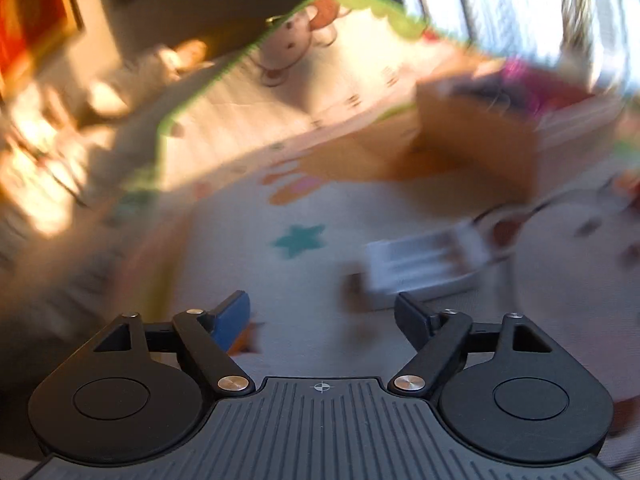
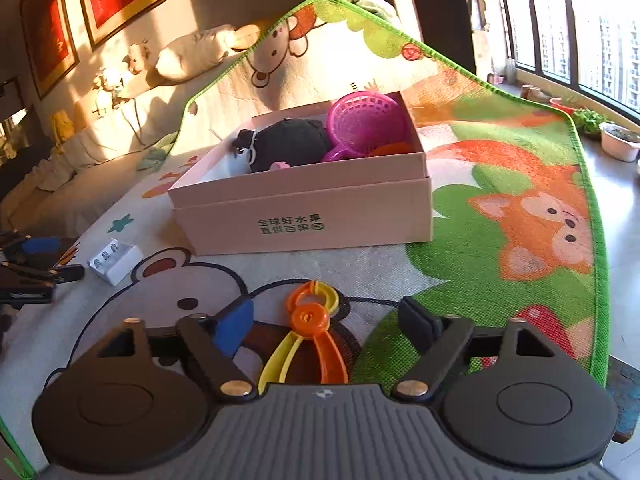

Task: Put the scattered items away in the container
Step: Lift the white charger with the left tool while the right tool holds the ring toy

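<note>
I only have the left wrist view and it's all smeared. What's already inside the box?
Observer: The box holds a black soft bag and a pink sieve.
Operator: Anything left near the right gripper?
Observer: Orange and yellow toy tongs lie on the mat between the open fingers of the right gripper, which do not touch them.
Operator: And that white thing ahead of me?
Observer: In the right wrist view the white holder shows three round metal tips in a row and lies apart from the box.
</note>
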### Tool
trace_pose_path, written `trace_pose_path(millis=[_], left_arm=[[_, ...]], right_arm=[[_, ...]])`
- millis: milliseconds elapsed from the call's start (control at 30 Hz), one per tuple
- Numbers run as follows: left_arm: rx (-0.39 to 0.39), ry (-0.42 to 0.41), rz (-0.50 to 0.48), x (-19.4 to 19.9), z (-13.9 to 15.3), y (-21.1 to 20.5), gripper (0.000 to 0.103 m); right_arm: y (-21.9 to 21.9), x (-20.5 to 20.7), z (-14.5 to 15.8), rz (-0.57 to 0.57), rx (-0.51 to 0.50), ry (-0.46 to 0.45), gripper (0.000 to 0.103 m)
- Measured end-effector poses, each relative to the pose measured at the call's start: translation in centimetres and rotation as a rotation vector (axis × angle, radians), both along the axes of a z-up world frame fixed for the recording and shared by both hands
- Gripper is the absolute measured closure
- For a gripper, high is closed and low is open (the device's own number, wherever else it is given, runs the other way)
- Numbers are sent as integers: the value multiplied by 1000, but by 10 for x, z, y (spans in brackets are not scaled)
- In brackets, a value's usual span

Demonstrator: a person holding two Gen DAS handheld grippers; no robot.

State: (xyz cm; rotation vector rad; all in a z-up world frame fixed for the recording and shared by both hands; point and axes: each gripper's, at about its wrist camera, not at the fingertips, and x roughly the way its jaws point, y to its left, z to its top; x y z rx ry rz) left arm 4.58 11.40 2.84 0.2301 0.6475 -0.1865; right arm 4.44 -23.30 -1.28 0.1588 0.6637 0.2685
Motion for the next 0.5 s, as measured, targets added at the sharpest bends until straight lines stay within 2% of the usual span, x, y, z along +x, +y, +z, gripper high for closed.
trace_pose_path(millis=[33, 67, 133, 233, 333, 433, 500], left_arm=[[-64, 16, -48, -2, 2, 0, 4], [-92, 25, -86, -4, 2, -2, 4], [-64, 22, -110, -3, -1, -12, 4], [-32, 24, -102, 12, -9, -23, 3], [-118, 70, -83, 31, -14, -16, 3], [-214, 107, -25, 48, -17, -7, 3], [-240, 109, 2, 52, -18, -4, 3]], right_arm=[[0, 0, 0, 0, -2, 2, 20], [1, 1, 0, 1, -6, 4, 19], [2, 1, 0, 4, -14, 5, 18], [3, 1, 0, 1, -21, 4, 16], [2, 1, -1, -5, -16, 7, 13], [2, 1, 0, -8, -15, 7, 11], [2, 1, -1, -5, -15, 8, 9]])
